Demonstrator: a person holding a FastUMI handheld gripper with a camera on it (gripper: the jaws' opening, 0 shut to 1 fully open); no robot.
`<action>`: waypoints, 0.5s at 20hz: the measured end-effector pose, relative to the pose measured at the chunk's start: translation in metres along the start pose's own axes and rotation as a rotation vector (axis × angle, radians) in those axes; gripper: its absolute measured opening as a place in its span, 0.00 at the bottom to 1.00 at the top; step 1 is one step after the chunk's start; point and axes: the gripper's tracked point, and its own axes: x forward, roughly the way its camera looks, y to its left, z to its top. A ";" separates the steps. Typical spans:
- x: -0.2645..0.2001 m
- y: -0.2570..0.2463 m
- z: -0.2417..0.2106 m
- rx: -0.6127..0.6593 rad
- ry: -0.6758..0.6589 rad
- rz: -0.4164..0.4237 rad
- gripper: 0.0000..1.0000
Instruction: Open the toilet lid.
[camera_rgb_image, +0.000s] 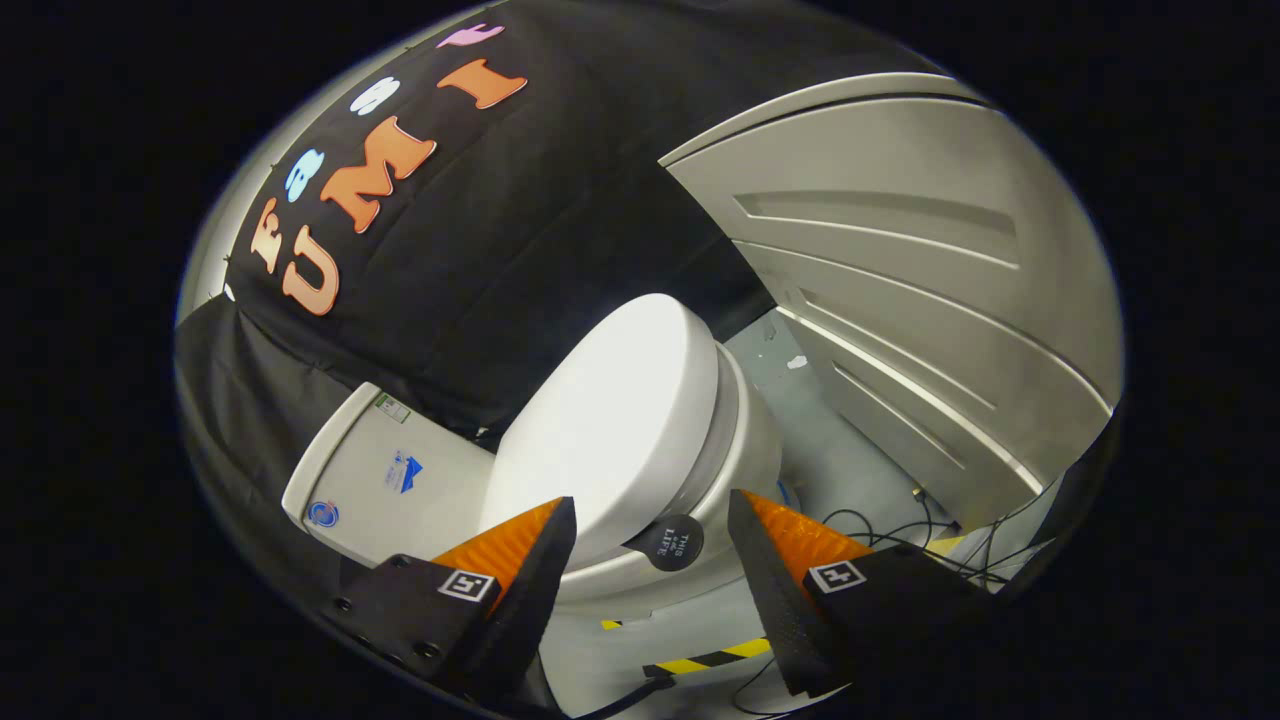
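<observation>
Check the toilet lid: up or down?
Down. The lid lies flat on the seat, with only a thin seam along its rim. The tool is open, fingers either side of the lid's round tab.

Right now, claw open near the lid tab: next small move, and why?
Probably ease the claw forward so its fingers straddle the round black tab on the toilet lid. The lid is down on the bowl, the fingers stand apart, and the tab sits between them, ungripped.

The fingers hide the near rim of the lid and part of the tank. Lid-to-seat gap: cannot tell. The cables run under the right finger.
</observation>
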 end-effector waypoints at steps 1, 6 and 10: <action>-0.001 0.003 0.000 0.005 0.020 0.005 0.98; 0.009 -0.003 -0.009 0.041 0.059 -0.003 0.97; 0.031 -0.018 -0.013 0.055 0.048 -0.045 0.95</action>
